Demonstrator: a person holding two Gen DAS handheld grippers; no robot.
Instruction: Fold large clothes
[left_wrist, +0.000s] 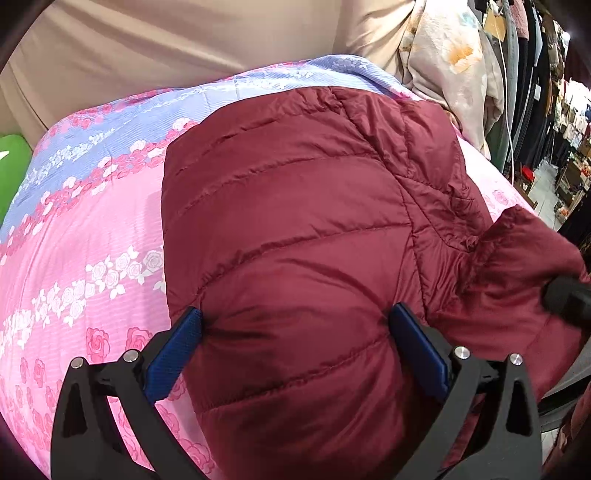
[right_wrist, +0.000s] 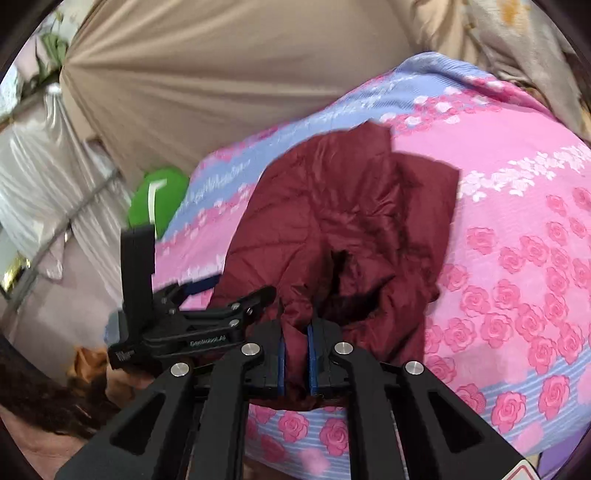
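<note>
The maroon quilted jacket (left_wrist: 295, 229) is laid on the rose-patterned bedspread (left_wrist: 92, 229), its body spread toward the near edge of the bed and one sleeve (right_wrist: 347, 229) bunched at the side. The shell is judged to be thin, glossy and slippery, the padding soft and springy; the garment is probably light for its bulk and offers no stiffness, so folds are expected to puff open unless pressed flat. Hold is best taken at stitched seams, hems or cuffs, where the fabric is doubled and less likely to slide out.

The right gripper (right_wrist: 297, 347) is clenched on a pinch of sleeve fabric, which is seen between the blue pads (right_wrist: 282, 363). The left gripper (left_wrist: 295, 328) is spread wide astride the padded lower body; its pads rest beside the bulge without pinching it, so nothing is grasped there.

Beyond the bedspread, a beige drape (left_wrist: 184, 37) stands at the far edge, a green object (right_wrist: 159, 199) lies beside the bed, and hanging clothes (left_wrist: 532, 74) are seen to one side.
</note>
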